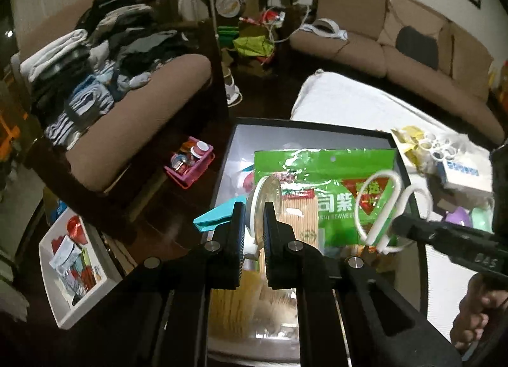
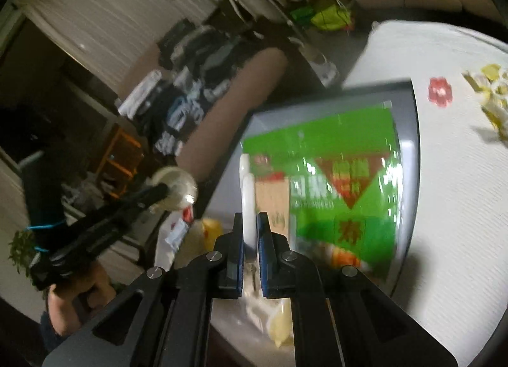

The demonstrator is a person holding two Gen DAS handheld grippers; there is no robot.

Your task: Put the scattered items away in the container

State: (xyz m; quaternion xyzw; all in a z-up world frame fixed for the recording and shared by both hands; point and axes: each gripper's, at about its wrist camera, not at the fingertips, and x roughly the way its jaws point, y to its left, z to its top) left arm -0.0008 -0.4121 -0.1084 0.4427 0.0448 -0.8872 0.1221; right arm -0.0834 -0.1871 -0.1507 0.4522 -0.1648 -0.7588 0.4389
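A grey, dark-rimmed container stands on the white table, also in the right wrist view. A green seaweed packet and other packets lie in it. My left gripper is shut on a round clear disc with a white rim, held over the container; the disc shows in the right wrist view. My right gripper is shut on white-handled scissors, held above the container; their handles show in the left wrist view.
Yellow packets, white rings and a white box lie on the table right of the container. A brown sofa with piled clothes stands left. A pink basket and white tray sit below.
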